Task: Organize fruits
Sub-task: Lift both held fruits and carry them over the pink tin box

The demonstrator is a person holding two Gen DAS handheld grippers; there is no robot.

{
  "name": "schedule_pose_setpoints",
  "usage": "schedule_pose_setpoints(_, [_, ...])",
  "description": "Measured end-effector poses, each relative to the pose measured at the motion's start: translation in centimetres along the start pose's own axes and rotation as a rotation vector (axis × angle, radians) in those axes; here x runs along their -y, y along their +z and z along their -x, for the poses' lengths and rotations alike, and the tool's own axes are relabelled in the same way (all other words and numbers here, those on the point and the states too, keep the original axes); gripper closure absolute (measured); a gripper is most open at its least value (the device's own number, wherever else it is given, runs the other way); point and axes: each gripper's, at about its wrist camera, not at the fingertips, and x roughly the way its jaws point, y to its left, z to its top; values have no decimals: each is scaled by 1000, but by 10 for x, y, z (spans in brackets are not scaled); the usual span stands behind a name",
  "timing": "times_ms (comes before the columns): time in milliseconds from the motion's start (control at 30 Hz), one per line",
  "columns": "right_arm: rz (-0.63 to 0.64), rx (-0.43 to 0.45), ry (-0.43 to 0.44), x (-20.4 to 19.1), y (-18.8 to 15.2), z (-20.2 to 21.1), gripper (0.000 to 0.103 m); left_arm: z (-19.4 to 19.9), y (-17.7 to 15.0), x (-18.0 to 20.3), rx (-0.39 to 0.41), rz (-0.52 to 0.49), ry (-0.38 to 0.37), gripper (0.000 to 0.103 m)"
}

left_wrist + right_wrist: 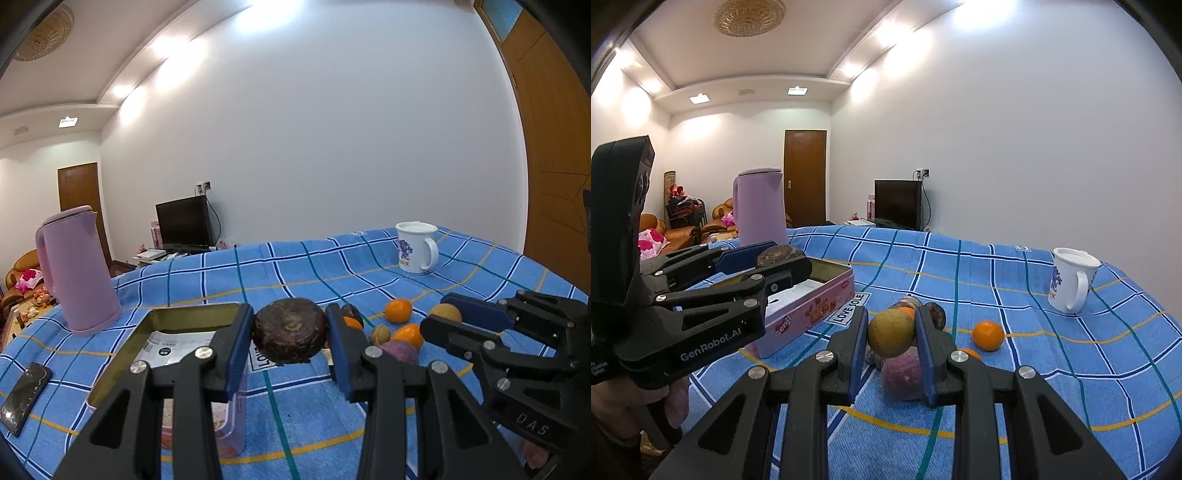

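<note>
"GenRobot.AI" in white on the left tool (783, 266) body, "DAS" embossed on the right tool (443, 314) body, "LOVE" on a white label (849, 309) beside the pink tin box (809, 314), other print too small to read.

A home living room, and we're working at its table.
We see a blue checked tablecloth (997, 273) with a lilac kettle (760, 206) and a printed mug (1071, 282) on it, leather sofas (683, 230) with pink cushions beyond, a dark television (897, 205) by the wall, wooden doors (805, 177), and a gold ceiling medallion (750, 16) overhead.
</note>
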Motion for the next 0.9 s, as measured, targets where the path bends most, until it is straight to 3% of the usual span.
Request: schedule_pose_setpoints(900, [67,19,28,-8,28,-22,76,-10,6,-26,2,19,57,62])
